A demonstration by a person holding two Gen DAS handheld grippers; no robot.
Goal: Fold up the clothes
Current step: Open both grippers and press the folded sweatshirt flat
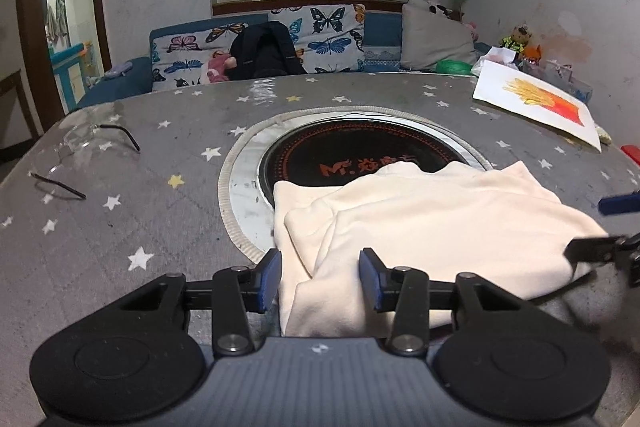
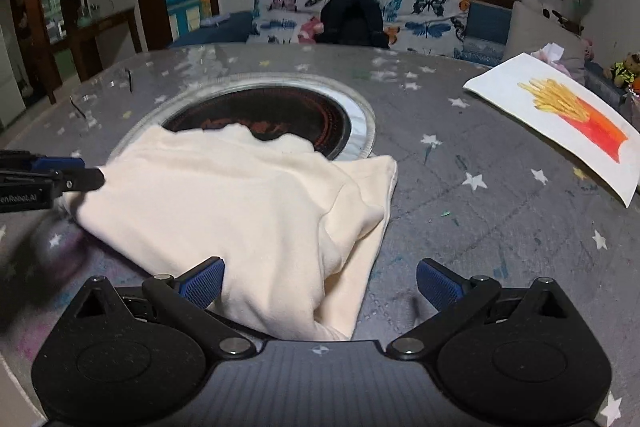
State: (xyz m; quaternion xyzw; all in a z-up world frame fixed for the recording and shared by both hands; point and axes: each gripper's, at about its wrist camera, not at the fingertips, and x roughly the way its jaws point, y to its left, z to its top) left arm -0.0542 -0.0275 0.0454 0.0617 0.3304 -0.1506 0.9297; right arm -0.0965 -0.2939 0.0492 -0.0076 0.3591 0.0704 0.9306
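Note:
A cream garment (image 1: 432, 227) lies folded in layers on the grey star-print table, partly over the round black cooktop (image 1: 360, 159). It also shows in the right wrist view (image 2: 248, 211). My left gripper (image 1: 320, 279) is open, its blue pads either side of the garment's near left edge. My right gripper (image 2: 320, 285) is open wide over the garment's near right corner, and its fingers (image 1: 592, 247) show at the right of the left wrist view. The left gripper's fingers (image 2: 76, 173) show at the garment's left edge in the right wrist view.
Clear glasses (image 1: 76, 155) lie at the table's left. A french-fries drawing (image 2: 568, 119) on white paper lies at the right, also in the left wrist view (image 1: 540, 103). A butterfly-print sofa with a black backpack (image 1: 264, 51) stands behind the table.

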